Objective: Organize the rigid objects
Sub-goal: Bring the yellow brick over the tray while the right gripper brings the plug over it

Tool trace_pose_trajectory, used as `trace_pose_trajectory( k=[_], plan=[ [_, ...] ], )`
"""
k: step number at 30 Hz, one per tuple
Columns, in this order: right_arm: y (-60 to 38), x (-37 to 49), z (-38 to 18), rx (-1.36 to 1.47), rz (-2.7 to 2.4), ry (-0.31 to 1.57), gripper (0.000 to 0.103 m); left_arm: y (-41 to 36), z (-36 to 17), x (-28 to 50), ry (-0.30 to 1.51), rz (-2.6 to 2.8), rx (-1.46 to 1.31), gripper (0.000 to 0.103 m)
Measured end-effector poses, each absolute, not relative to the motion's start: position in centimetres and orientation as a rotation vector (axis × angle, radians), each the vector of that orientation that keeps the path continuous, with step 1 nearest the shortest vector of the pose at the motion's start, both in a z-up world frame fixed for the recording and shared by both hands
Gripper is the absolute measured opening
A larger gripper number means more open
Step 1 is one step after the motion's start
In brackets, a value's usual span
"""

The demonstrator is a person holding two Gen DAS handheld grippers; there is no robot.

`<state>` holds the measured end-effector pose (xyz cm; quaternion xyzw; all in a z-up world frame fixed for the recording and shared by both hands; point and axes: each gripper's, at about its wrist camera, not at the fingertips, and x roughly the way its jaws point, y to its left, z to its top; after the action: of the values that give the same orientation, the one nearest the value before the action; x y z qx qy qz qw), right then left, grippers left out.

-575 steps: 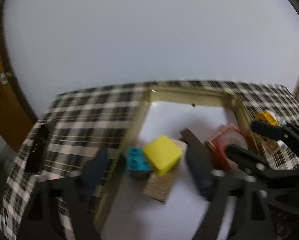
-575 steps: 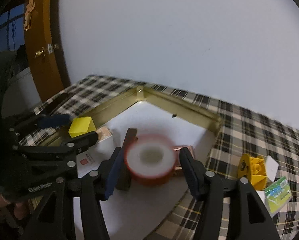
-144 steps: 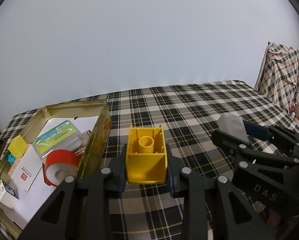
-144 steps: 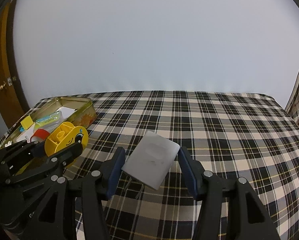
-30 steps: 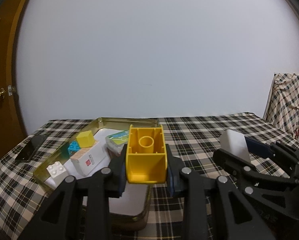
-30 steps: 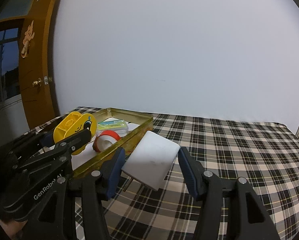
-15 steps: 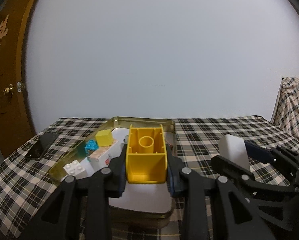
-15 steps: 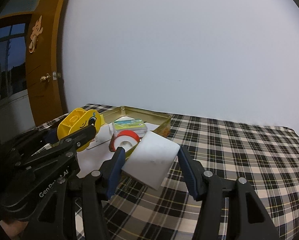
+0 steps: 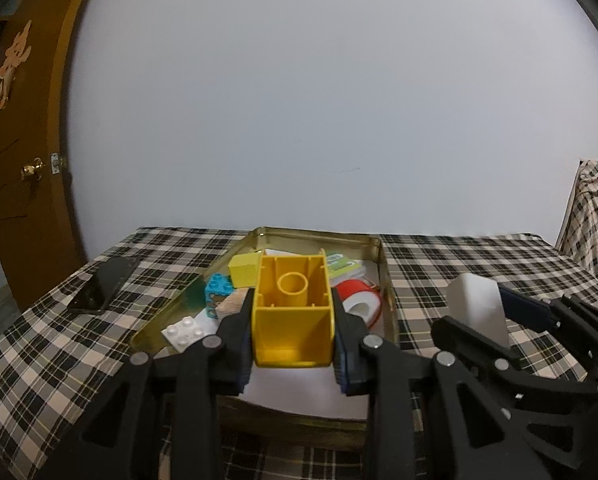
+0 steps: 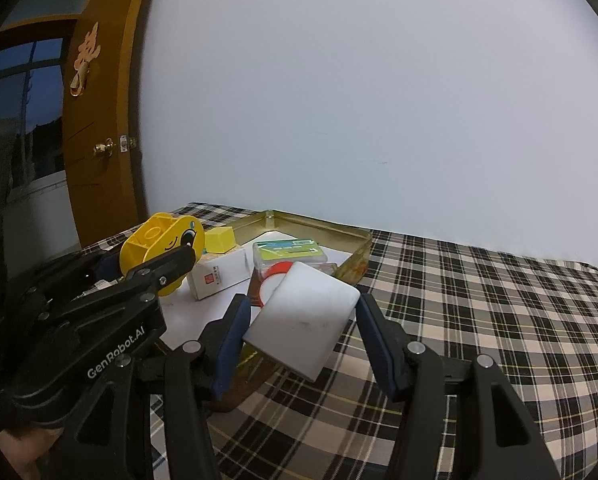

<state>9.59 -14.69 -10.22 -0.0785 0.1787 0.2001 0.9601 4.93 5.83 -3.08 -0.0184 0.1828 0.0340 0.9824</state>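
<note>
My left gripper [image 9: 293, 312] is shut on a yellow toy brick [image 9: 293, 320], hollow underside toward the camera, held above the near part of the gold tin tray [image 9: 387, 280]. The brick [image 10: 159, 248] also shows in the right wrist view, with a smiley face on its side. My right gripper [image 10: 301, 320] is shut on a white rounded block [image 10: 303, 316], tilted, just right of the tray's near right side [image 10: 355, 258]. The block [image 9: 477, 312] shows at the right of the left wrist view.
The tray holds a yellow cube [image 9: 243, 266], a blue brick [image 9: 218, 294], a white brick [image 9: 185, 330], a red tape roll [image 9: 359, 300], a green-labelled box [image 10: 289, 254] and a white box [image 10: 219, 274]. A black phone [image 9: 103, 284] lies left on the plaid cloth [image 9: 459, 252].
Both grippers have moved left and closer to the tray with their objects; the tray now sits directly under the yellow brick and looms larger in both views.
</note>
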Motion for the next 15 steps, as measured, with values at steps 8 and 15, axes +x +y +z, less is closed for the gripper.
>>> trace_pose_trajectory(
  k=[8,15],
  plan=[
    [-13.7,9.9,-10.3,-0.164,0.424,0.368,0.058,6.9,-3.2,5.2,0.387,0.096,-0.046,0.031],
    [-13.0,10.2,-10.4,-0.163,0.442,0.374,0.058,7.8,-3.3,5.4,0.396,0.121,-0.050,0.031]
  ],
)
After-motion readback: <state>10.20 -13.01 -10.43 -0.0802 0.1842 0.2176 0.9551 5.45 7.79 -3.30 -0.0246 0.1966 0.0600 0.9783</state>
